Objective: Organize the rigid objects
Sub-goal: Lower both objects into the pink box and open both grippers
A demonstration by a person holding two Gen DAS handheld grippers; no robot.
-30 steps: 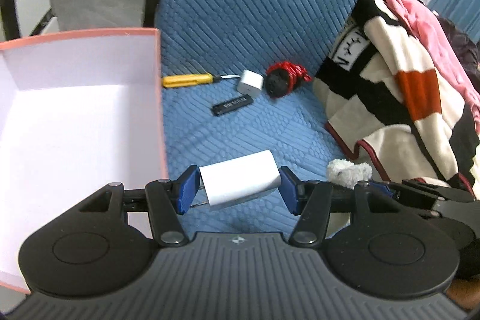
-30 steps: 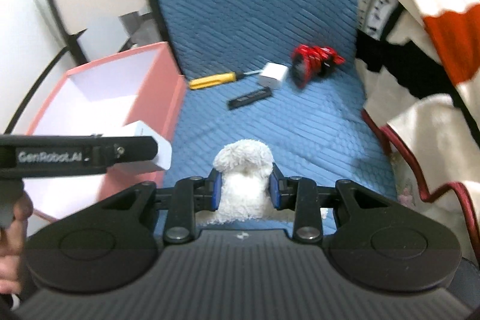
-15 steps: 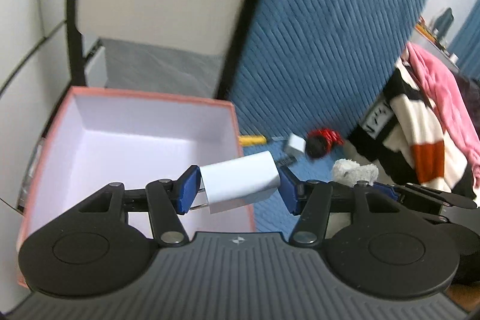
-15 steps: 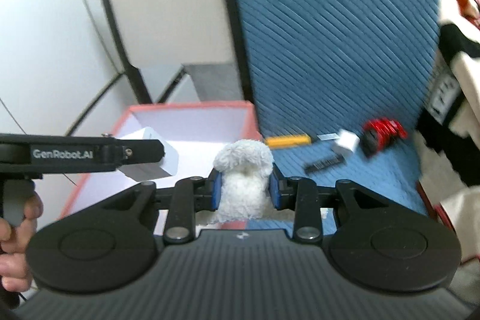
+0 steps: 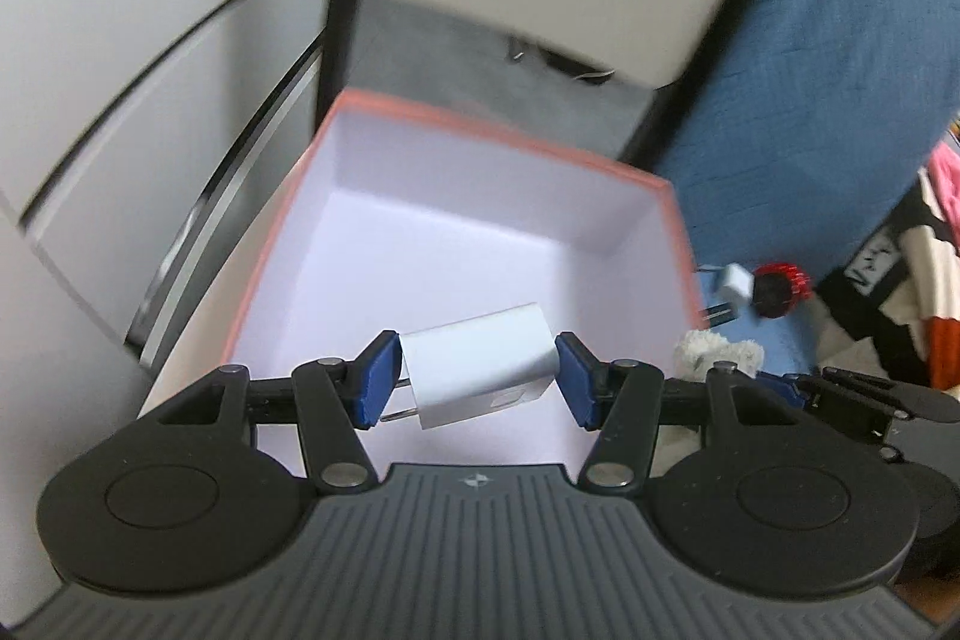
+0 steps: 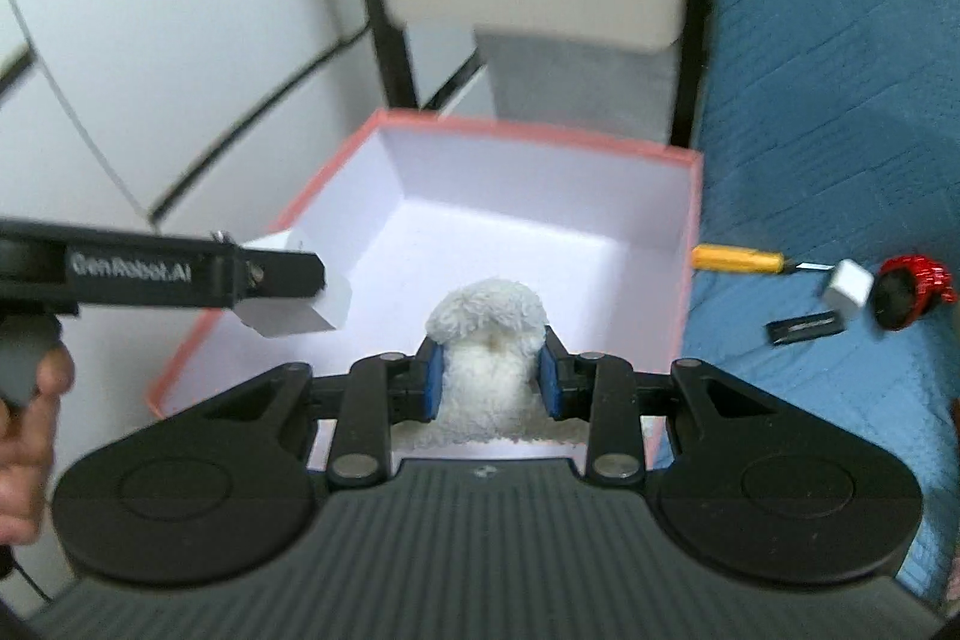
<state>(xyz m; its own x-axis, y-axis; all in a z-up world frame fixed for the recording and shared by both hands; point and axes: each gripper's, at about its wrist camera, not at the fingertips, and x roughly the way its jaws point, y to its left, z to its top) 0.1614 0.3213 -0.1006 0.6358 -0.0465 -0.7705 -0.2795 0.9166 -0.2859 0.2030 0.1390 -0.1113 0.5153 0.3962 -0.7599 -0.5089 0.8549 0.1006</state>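
Left gripper (image 5: 477, 379): pinching white charger (image 5: 480, 373) above pink box (image 5: 510, 142)
Right gripper (image 6: 491, 382): pinching fluffy white toy (image 6: 489, 340) over the box

A: Left tool (image 5: 477, 381)?

B: Blue pads closed on both ends of a white block, held level. From the right wrist view its black finger reaches in from the left edge, a hand (image 6: 27, 418) on the grip below.

A: Right tool (image 6: 489, 381)?

B: Pads (image 6: 435, 379) pinched narrow into a white fuzzy lump, pointing forward and down.
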